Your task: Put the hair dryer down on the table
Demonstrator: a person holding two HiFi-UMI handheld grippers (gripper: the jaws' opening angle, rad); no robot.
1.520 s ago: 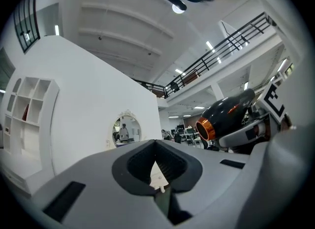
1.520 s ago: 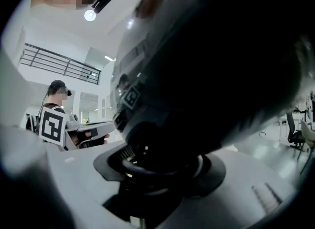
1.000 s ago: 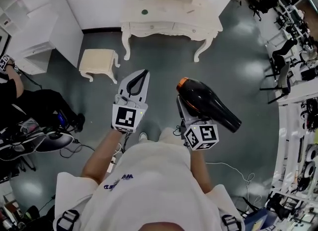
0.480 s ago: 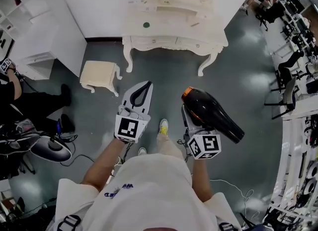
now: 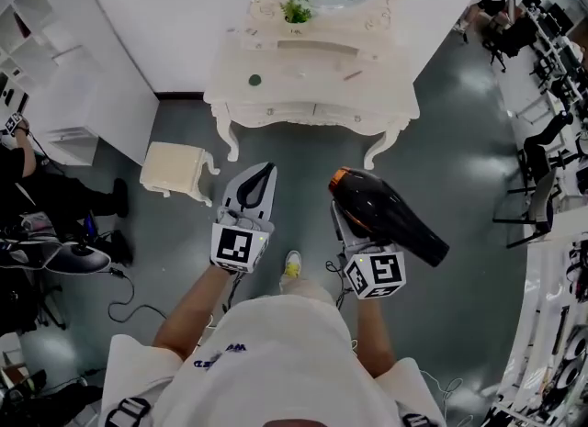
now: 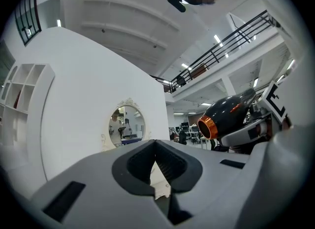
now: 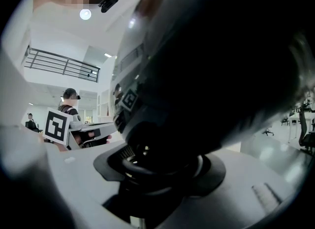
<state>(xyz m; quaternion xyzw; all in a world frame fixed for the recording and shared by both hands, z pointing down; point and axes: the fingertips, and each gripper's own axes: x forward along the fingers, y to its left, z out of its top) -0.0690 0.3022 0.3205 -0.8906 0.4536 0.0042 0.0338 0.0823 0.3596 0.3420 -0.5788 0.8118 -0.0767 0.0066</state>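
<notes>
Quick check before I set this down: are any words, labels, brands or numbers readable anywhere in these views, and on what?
No text reads clearly.
On the person's white shirt, a blue print: too blurred to read.
On the cubes of the left gripper and right gripper, black-and-white squares: marker patterns, not letters.
On the glossy black hair dryer with orange ring: no label shows.

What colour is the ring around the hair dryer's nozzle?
Orange; the ring on the hair dryer shows best in the left gripper view.
</notes>
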